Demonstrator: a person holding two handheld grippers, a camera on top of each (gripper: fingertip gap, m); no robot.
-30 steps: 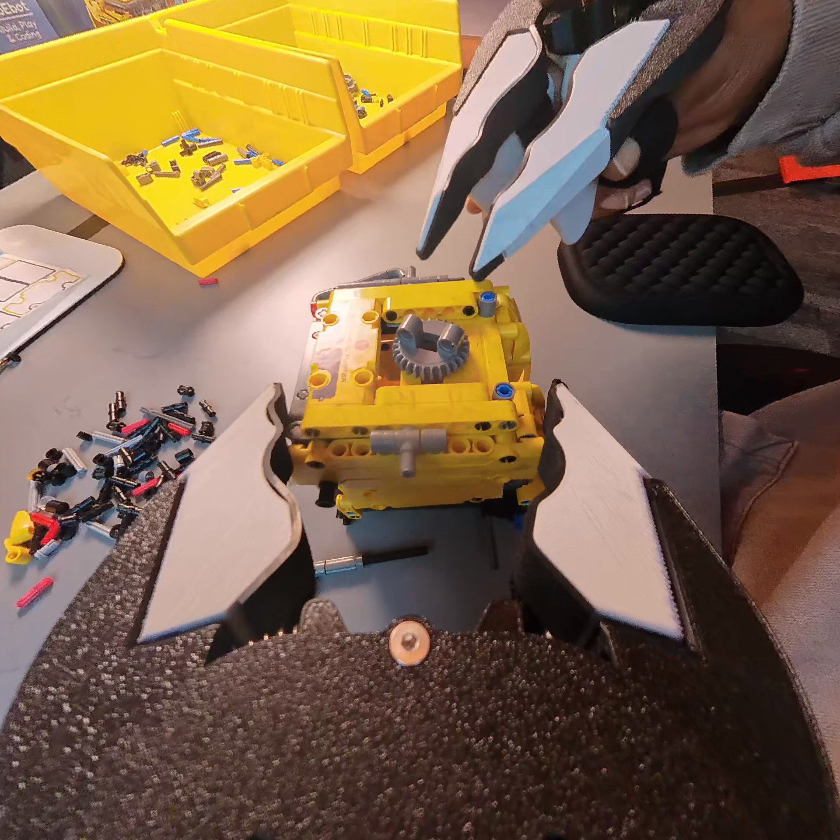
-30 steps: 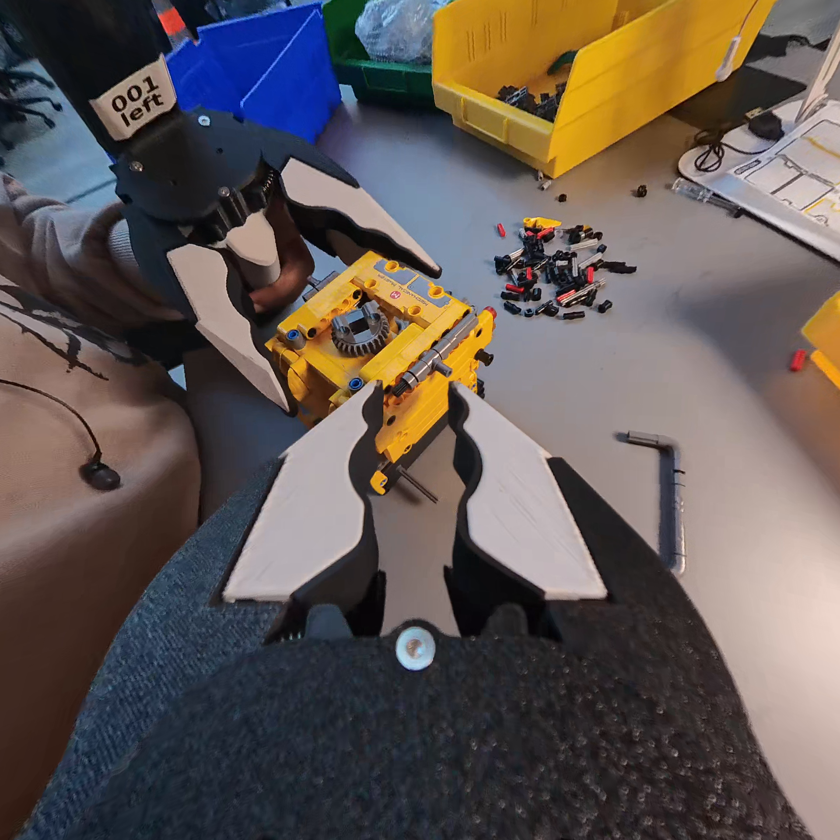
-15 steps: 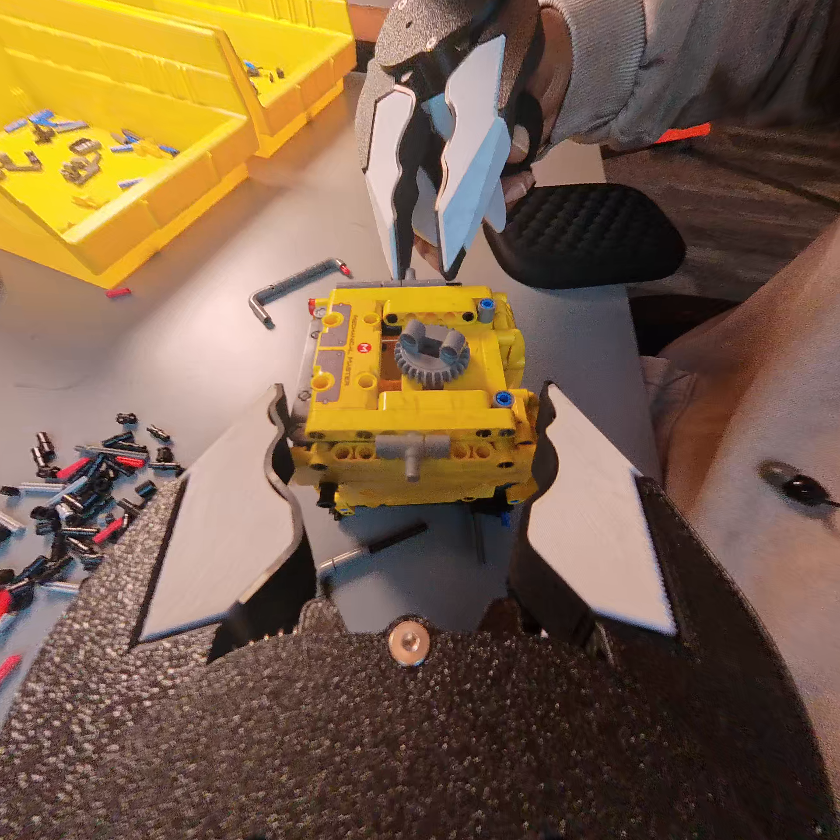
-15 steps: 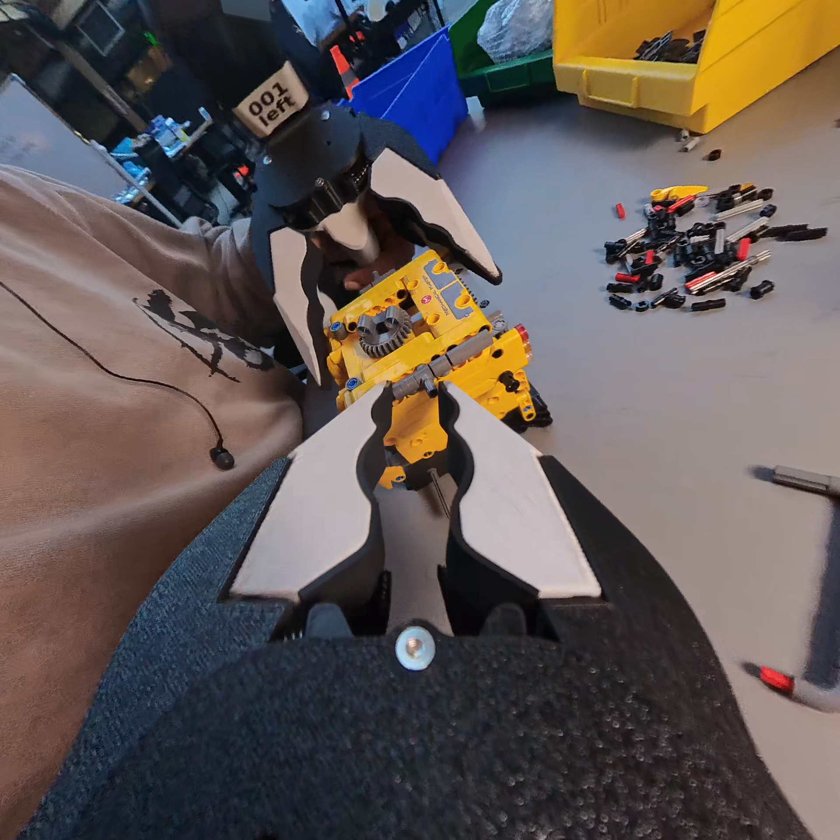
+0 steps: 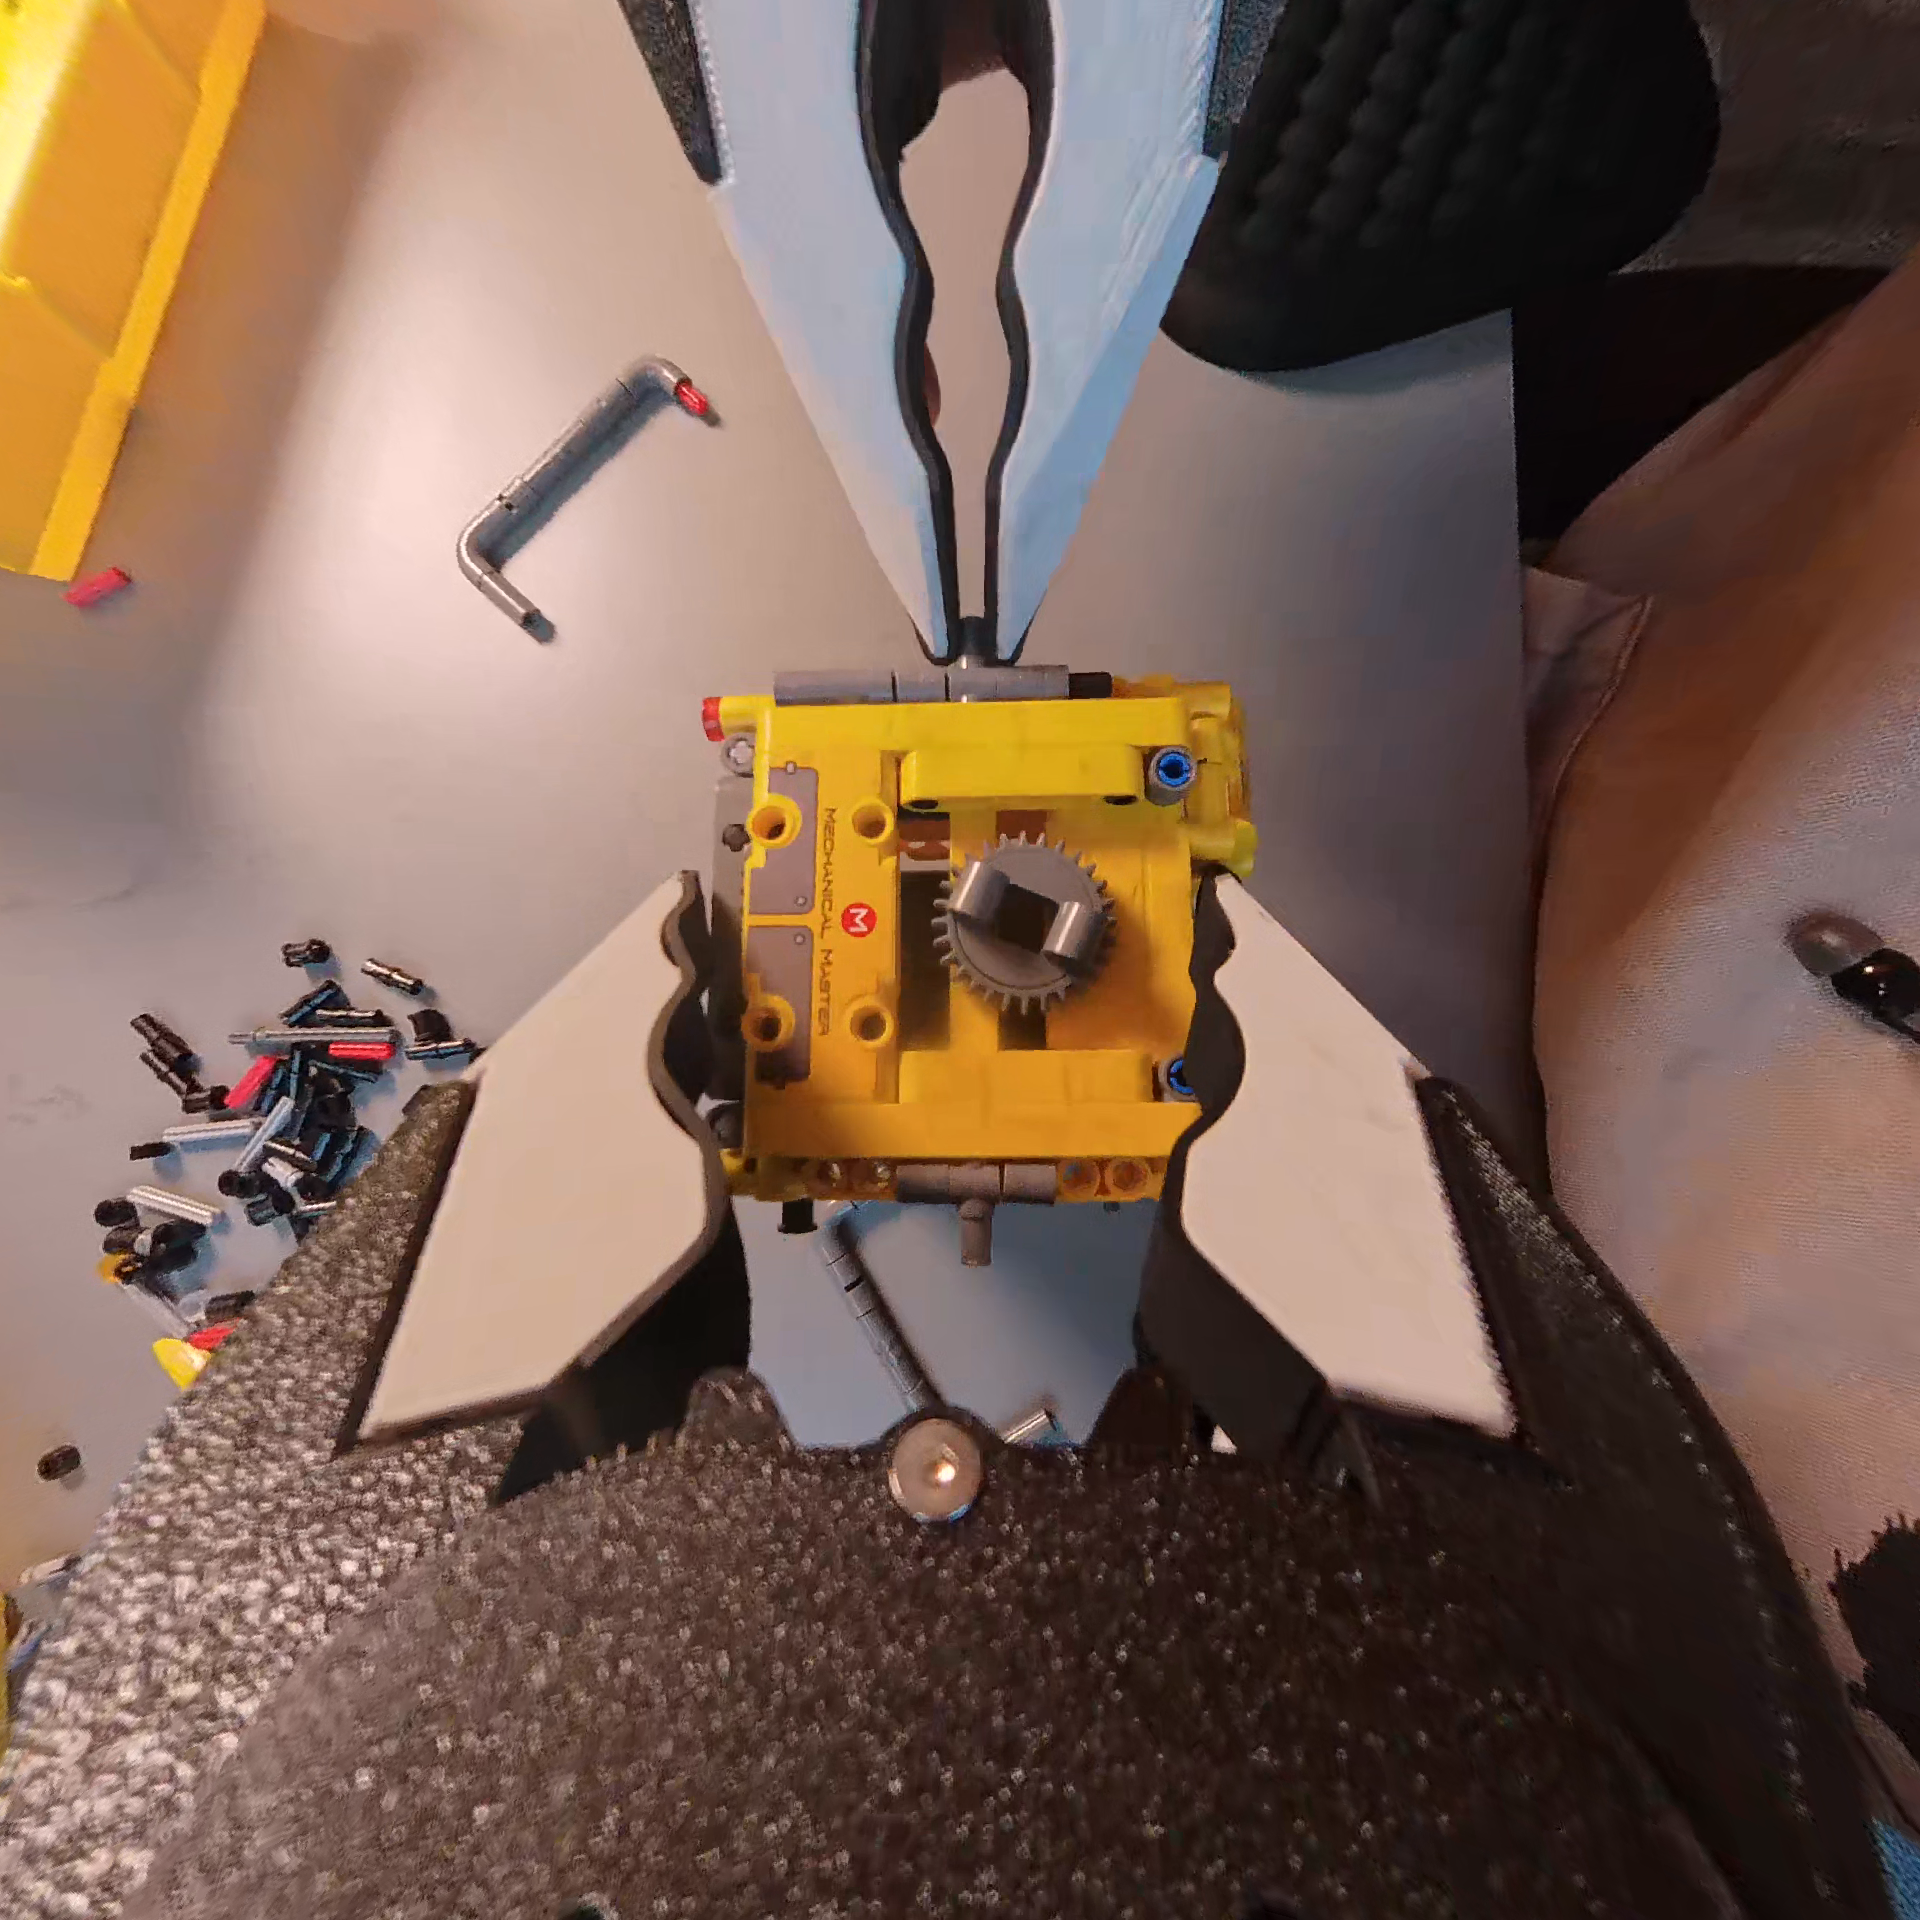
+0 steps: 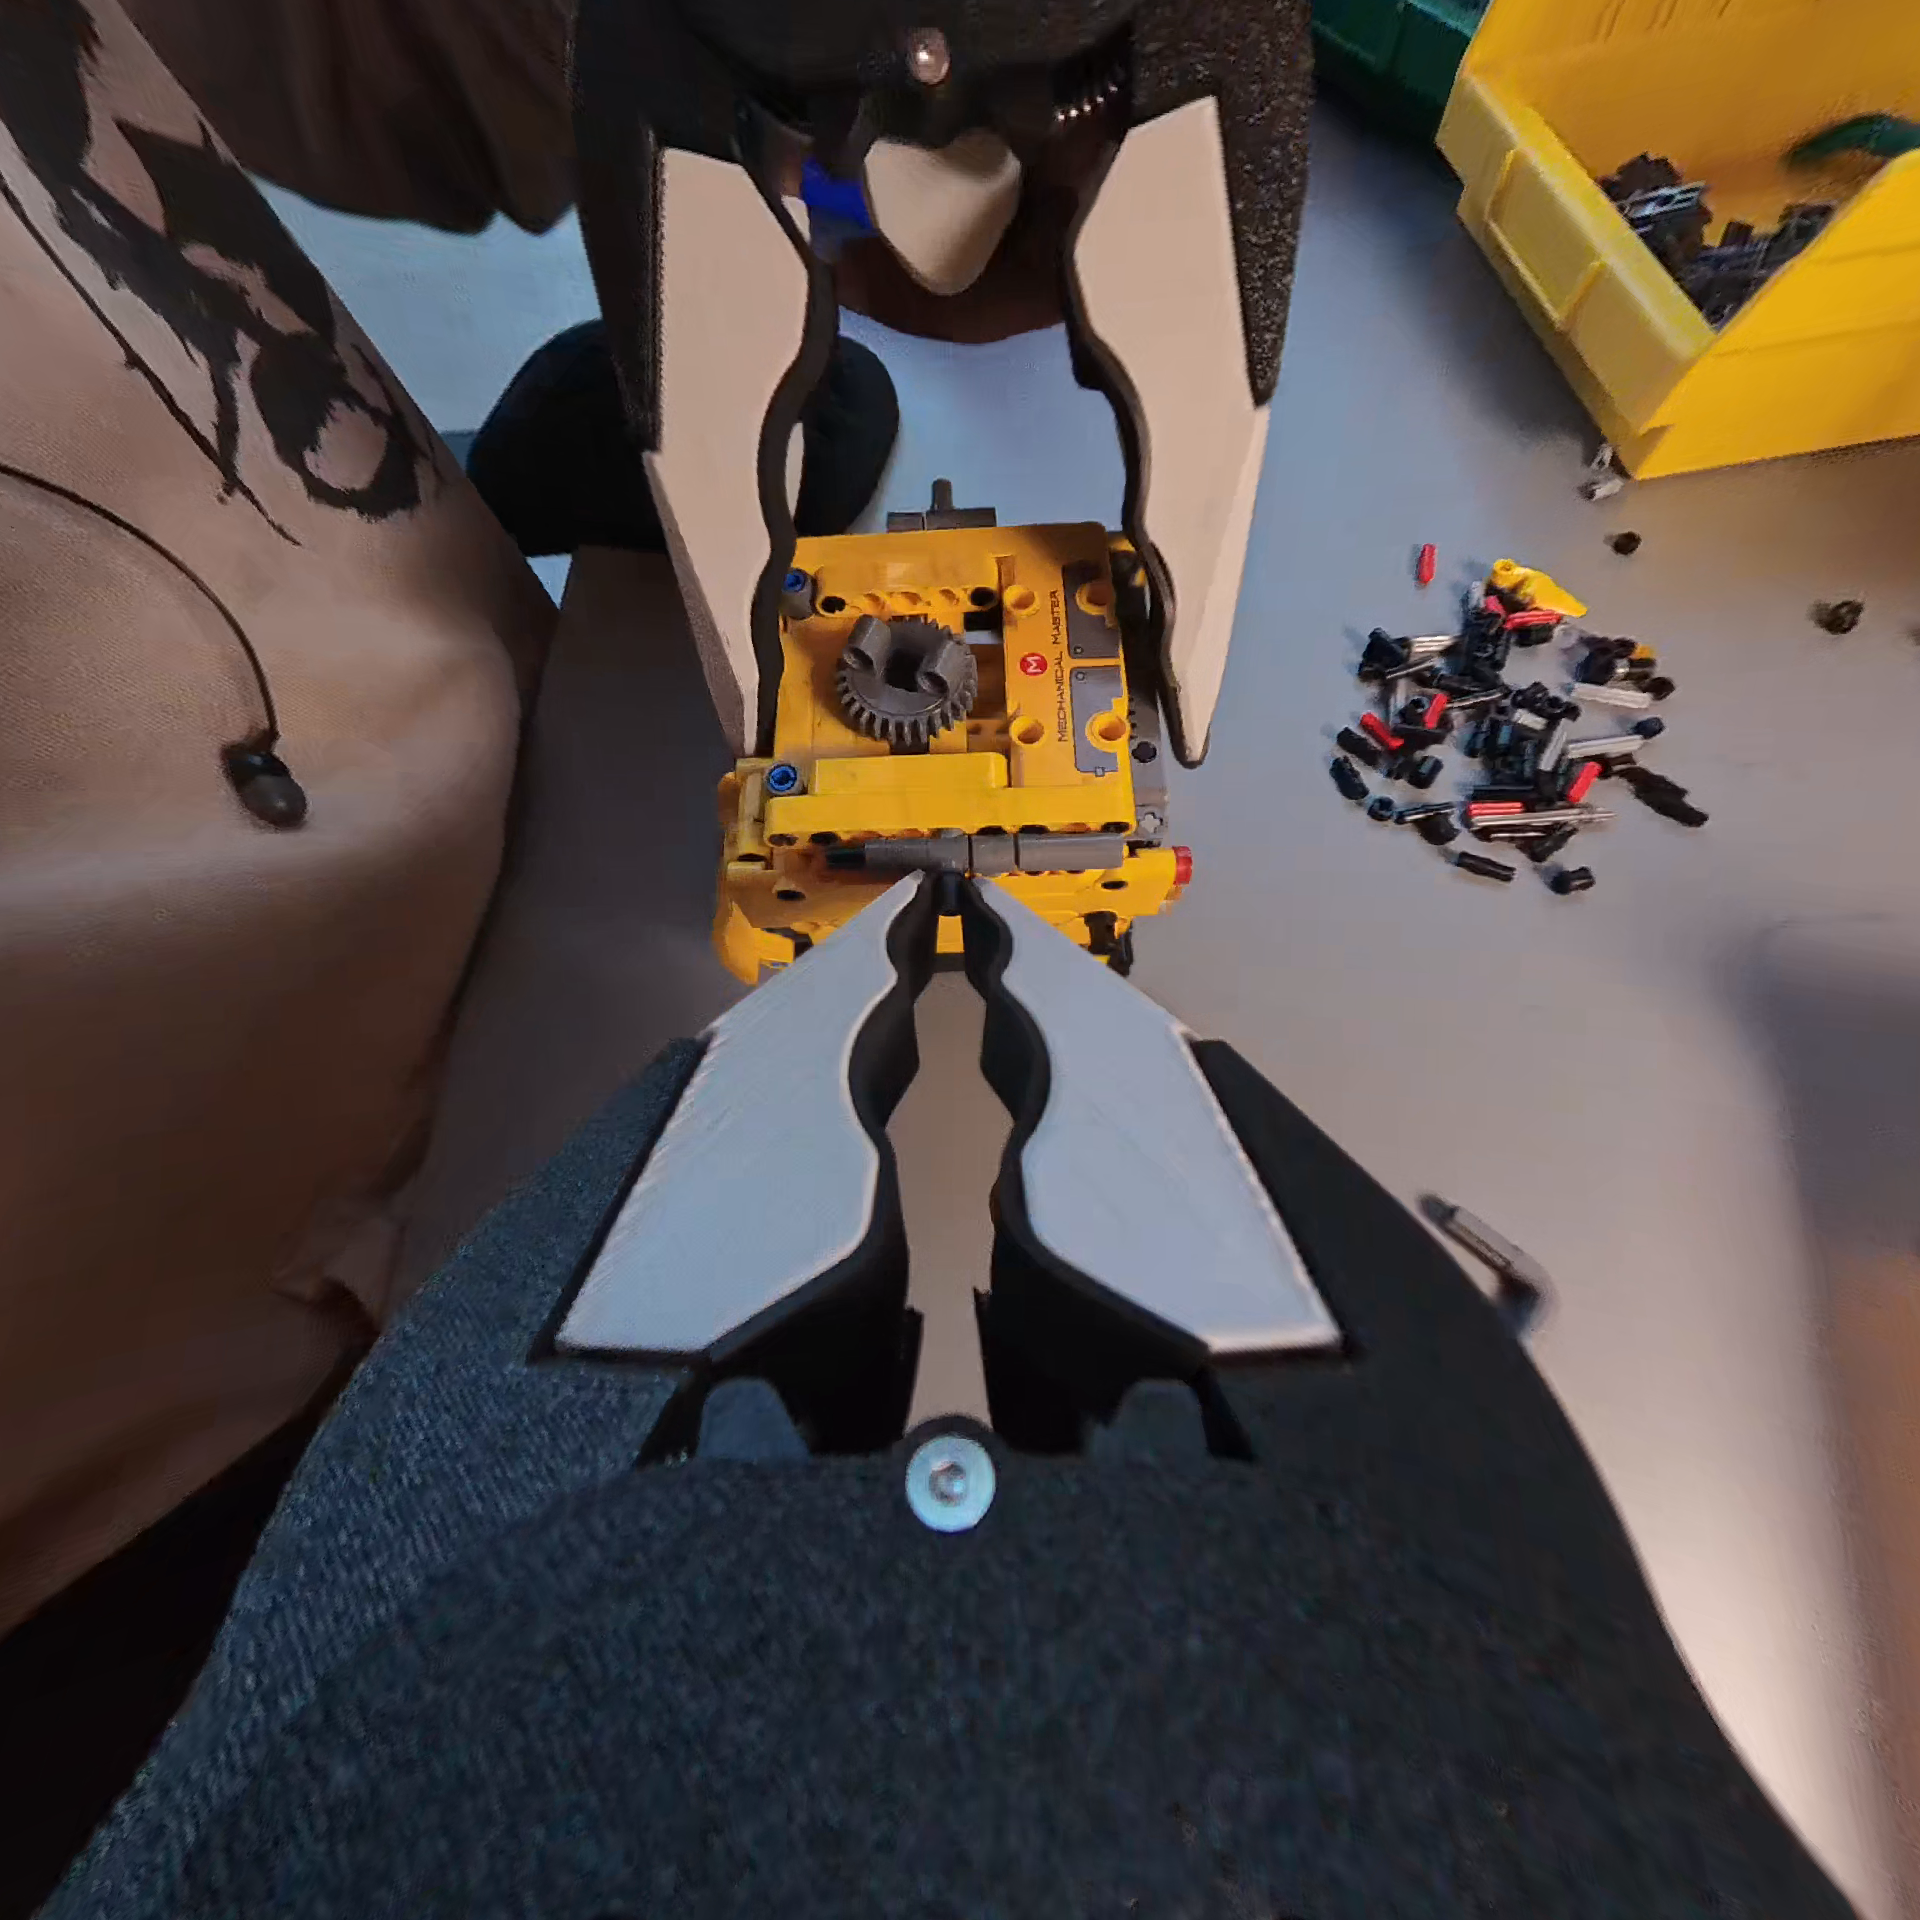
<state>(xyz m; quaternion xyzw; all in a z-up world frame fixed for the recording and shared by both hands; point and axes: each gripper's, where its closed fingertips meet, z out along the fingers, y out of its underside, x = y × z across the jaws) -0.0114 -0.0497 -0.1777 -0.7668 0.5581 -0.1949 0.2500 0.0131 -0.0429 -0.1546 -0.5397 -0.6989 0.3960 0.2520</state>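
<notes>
The left gripper [image 5: 951, 997] is spread wide and clasps the yellow block [image 5: 977, 935] by its two flanks, a finger pressed against each side. The block, with a grey gear [image 5: 1023, 925] on top, sits on the grey table [image 5: 312, 727] close to the edge nearest the person. The right gripper [image 6: 943, 883] is almost fully pinched together, its tips nipping a small dark stub [image 6: 945, 885] that juts from the grey axle [image 6: 987, 854] along the block's side.

Only the left wrist view shows the grey L-shaped rod [image 5: 566, 499] lying farther in, and a red pin [image 5: 97, 585] by a yellow bin [image 5: 94, 312]. The right wrist view alone shows parts inside a bin [image 6: 1704, 312]. Both show the heap of small pins [image 6: 1507, 717].
</notes>
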